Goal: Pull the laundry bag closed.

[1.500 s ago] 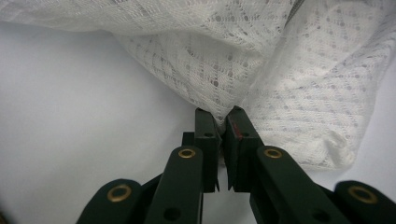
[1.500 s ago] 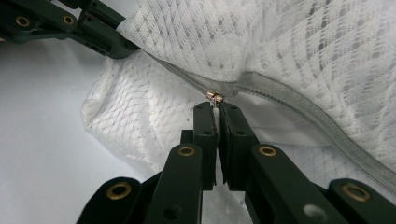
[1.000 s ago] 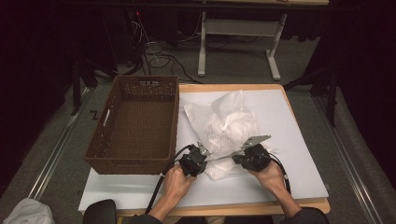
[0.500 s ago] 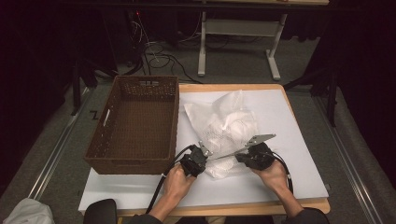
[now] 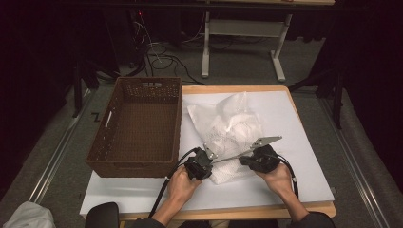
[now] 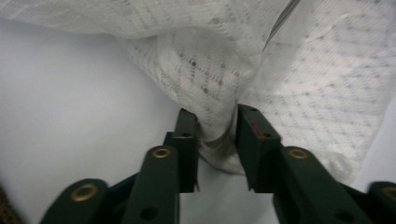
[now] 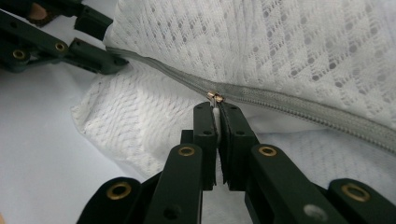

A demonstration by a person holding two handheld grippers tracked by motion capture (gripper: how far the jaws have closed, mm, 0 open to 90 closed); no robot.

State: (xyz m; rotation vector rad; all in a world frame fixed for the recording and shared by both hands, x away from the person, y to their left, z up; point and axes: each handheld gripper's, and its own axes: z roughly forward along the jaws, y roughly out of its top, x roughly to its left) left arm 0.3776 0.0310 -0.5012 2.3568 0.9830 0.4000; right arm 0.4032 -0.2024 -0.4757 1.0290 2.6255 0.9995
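Near the front edge of the wooden table (image 5: 304,209), on its white sheet cover (image 5: 294,123), sits the crumpled white mesh zip bag (image 5: 228,128), and both tools are on it. Left gripper (image 6: 212,135) has its jaws clamped on a bunched fold at the bag's near corner; you can see the mesh squeezed between them in the left gripper view. Right gripper (image 7: 216,112) has its jaws pressed together on the small white pull tab of the grey zipper (image 7: 299,109), right at the brass slider, with the zip line running taut across the bag towards the other tool. From above, the person's left hand (image 5: 183,183) and right hand (image 5: 278,178) come in from the front edge, well apart. Along the table's left side stands the brown woven rectangular basket (image 5: 138,164), overhanging the edge a touch. Beyond the table: grey carpet floor (image 5: 237,71), a tangle of cables (image 5: 159,59), and a white-legged desk frame (image 5: 206,52). Room behind is very dark; what stands there is hard to make out. Whatever the bag holds is hidden by the mesh.
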